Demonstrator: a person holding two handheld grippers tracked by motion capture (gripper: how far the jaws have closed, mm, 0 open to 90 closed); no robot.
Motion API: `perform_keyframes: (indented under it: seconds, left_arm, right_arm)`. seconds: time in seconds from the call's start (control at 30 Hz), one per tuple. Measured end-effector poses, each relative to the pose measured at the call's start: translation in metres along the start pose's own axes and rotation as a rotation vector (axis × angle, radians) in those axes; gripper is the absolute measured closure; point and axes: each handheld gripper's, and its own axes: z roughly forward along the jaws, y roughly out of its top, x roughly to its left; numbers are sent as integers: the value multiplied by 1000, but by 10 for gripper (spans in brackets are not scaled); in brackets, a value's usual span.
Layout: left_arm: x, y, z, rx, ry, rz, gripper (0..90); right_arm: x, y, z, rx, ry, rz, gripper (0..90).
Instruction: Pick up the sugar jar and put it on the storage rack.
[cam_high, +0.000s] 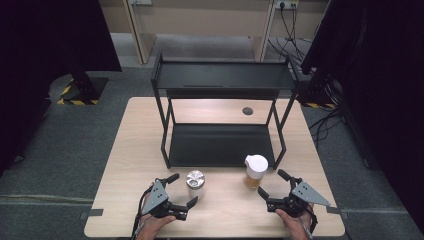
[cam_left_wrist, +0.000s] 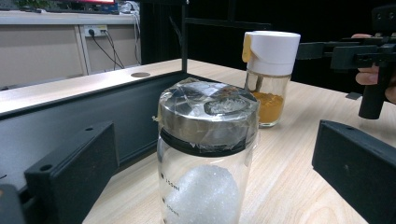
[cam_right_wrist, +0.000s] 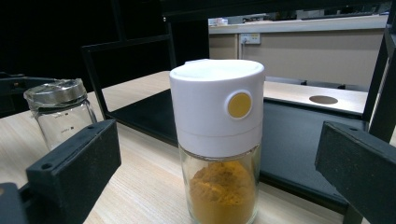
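While both jars stood on the wooden table in the lower middle of the high view, we held each claw wide and gripping nothing. The left gripper bracketed the steel-lidded jar of white grains, and the right gripper faced the white-capped jar of orange powder. We judged both to be rigid glass: light, smooth, breakable, and likely to slip under hard pads. The glass body below each lid looked the best hold; the steel lid's crinkled film seemed a poor purchase. We counted two jars, two grippers and one black two-tier shelf, which stood just behind the jars at frame centre.
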Motion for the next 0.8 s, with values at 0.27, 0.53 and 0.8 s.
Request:
perform_keyframes:
  seconds: [0.27, 0.53, 0.8]
  left_arm:
    - [1, -1, 0, -3, -3, -8, 0]
    - [2, -1, 0, -7, -8, -17, 0]
    - [2, -2, 0, -10, -14, -19, 0]
  right_arm:
    - [0, -1, 0, -2, 0, 4, 5]
    - [0, -2, 0, -5, -1, 9, 5]
    - [0, -3, 0, -9, -2, 12, 5]
